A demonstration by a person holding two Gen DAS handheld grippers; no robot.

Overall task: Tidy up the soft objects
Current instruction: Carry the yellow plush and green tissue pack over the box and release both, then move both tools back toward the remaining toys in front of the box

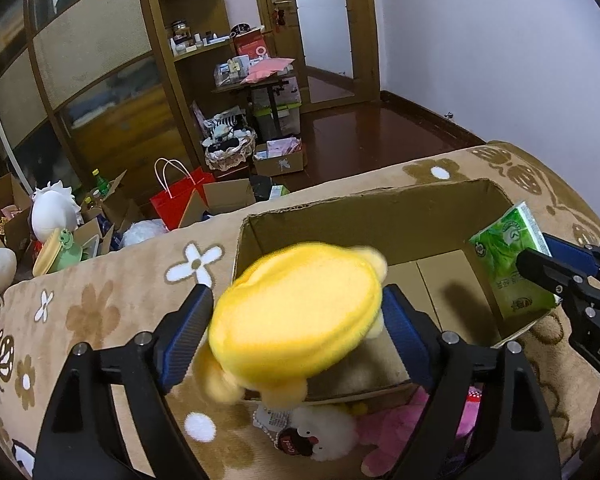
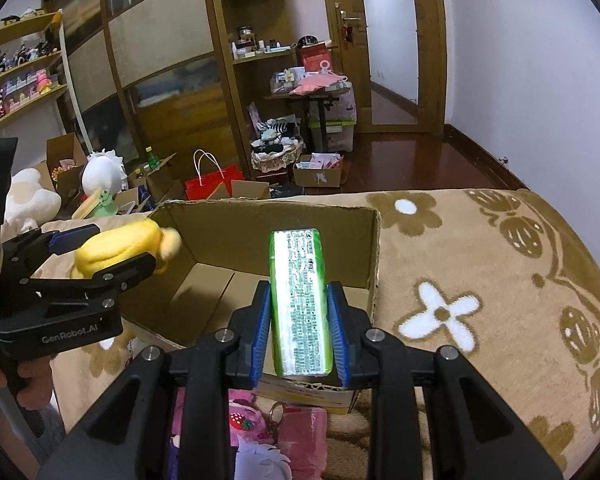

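An open cardboard box (image 1: 340, 204) (image 2: 260, 220) stands on a beige flowered blanket (image 1: 120, 300). Over the box's near-left corner, a yellow plush (image 1: 296, 308) (image 2: 116, 246) sits blurred between the blue pads of my left gripper (image 1: 298, 292) (image 2: 124, 245). The jaws stand wide, and the pads look just clear of the plush. My right gripper (image 2: 299, 288) (image 1: 536, 250) is shut on a green tissue pack (image 2: 298, 304) (image 1: 504, 256), held upright over the box's right side. The box floor looks bare.
A white plush (image 1: 332, 436) and pink soft items (image 1: 396, 432) (image 2: 300, 428) lie on the blanket in front of the box. Beyond the blanket's far edge, the floor holds a red bag (image 1: 180, 200), cartons and a basket. A person's hand (image 2: 28, 376) grips the left tool.
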